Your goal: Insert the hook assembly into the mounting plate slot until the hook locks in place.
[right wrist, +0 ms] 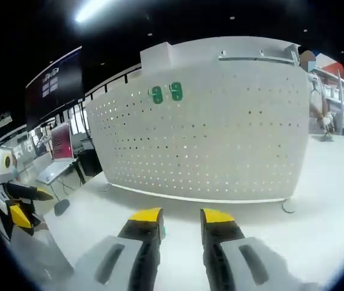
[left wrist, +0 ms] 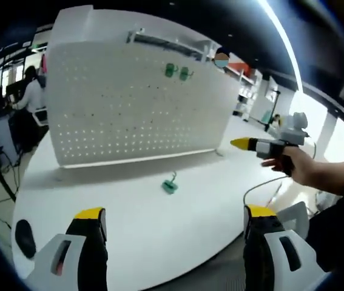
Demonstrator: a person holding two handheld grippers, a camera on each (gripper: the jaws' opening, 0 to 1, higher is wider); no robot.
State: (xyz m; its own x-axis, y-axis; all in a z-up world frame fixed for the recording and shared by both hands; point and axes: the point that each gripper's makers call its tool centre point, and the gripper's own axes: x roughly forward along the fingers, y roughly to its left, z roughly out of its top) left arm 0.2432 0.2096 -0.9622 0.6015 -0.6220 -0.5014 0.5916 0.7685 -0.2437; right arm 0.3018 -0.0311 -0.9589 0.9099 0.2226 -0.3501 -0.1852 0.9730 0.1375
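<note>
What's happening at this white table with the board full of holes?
A person holds a two-jaw gripper in each hand. A green hook lies loose on the white table, in front of an upright white pegboard that already carries two green hooks near its top. The left gripper is open, with nothing between its jaws. The right gripper has its jaws close together; neither grips the loose hook yet.

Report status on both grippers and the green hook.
Left gripper open, empty. Right gripper jaws nearly closed, empty. Green hook lying loose on the table before the pegboard; two green hooks already mounted. Nothing blocking.
</note>
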